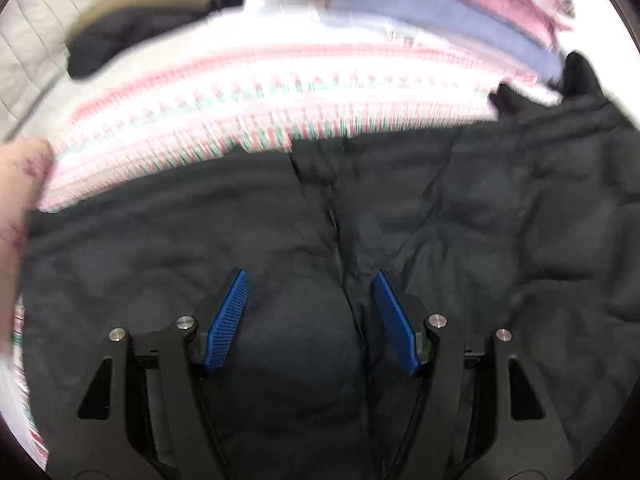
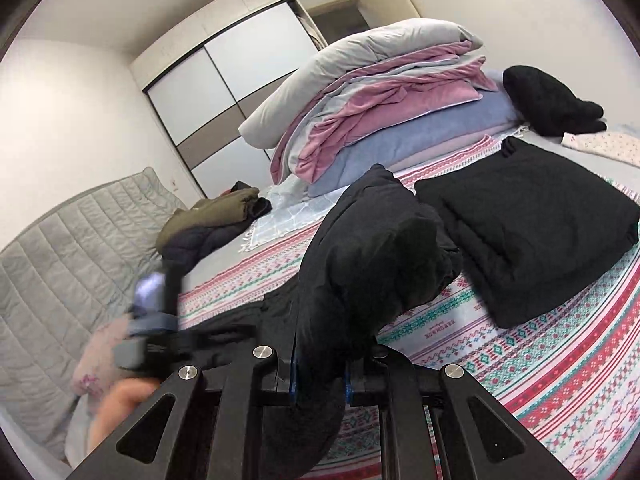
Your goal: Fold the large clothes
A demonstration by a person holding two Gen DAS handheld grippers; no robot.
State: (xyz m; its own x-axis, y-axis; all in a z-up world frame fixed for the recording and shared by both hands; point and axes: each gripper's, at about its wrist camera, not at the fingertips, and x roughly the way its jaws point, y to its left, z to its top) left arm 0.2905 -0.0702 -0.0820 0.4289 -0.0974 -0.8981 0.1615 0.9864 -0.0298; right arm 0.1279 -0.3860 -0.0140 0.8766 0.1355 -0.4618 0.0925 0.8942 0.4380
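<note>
Left tongs (image 1: pixel 310 312): blue pads well apart, nothing pinched between them; they point steeply down over the dark padded jacket (image 1: pixel 460 220). Whether the tips touch the fabric cannot be told. Left view is motion-blurred.
Right tongs (image 2: pixel 319 376): jaws nearly together, clamped on a bunched fold of the jacket (image 2: pixel 360 264). The gathered cloth stands up in front of the camera as a tall lump, clear of the bedspread.
Jacket position: spread across the near part of the bed, on the patterned bedspread (image 2: pixel 540 360). A seam or zip line runs up the middle in the left view, between the two blue pads. One portion raised by the right tongs, the rest lying flat toward the left tongs.
Other hand view: the left tongs unit (image 2: pixel 156 320) shows blurred at the lower left of the right camera, with a hand (image 2: pixel 120 404) beneath it.
Folded dark garment (image 2: pixel 532 220): on the bedspread to the right of the raised fold, apart from it.
Bedding stack (image 2: pixel 380 112): grey, pink and blue layers piled at the far side of the bed.
Olive and dark jacket (image 2: pixel 212 220): heaped near the quilted grey headboard (image 2: pixel 60 248).
Wardrobe (image 2: pixel 224 80): sliding doors, against the far wall.
</note>
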